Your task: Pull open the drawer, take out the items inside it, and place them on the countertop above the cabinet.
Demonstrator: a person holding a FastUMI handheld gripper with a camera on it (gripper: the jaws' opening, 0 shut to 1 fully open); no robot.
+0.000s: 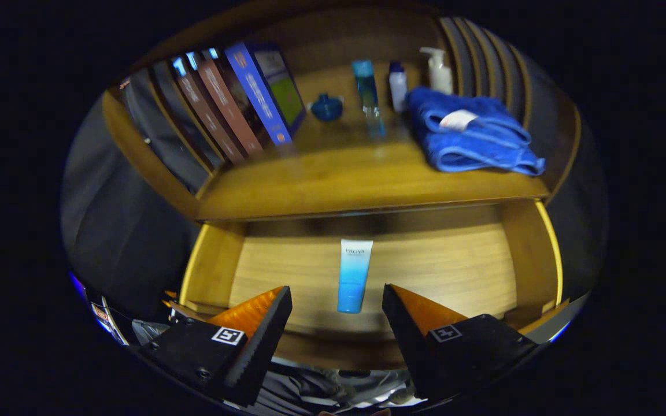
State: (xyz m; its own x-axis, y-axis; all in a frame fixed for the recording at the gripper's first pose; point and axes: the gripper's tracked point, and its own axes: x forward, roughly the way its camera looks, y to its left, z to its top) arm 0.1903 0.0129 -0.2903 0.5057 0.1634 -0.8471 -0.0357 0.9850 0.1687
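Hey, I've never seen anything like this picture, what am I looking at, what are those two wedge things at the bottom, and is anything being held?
This comes from a wide-angle camera riding on a hand-held two-finger gripper, looking forward along its fingers. The two wedges are those fingers; they stand apart and hold nothing.

Ahead is a wooden cabinet with its pulled-open wooden drawer. Inside lies one white-and-blue squeeze tube, just beyond the gap between the fingers.

Above is the wooden countertop. On it stand a row of leaning books, a small round blue lid-like item, a tall teal bottle, a small white bottle with a blue cap and a white pump bottle. A folded blue towel lies beside them.
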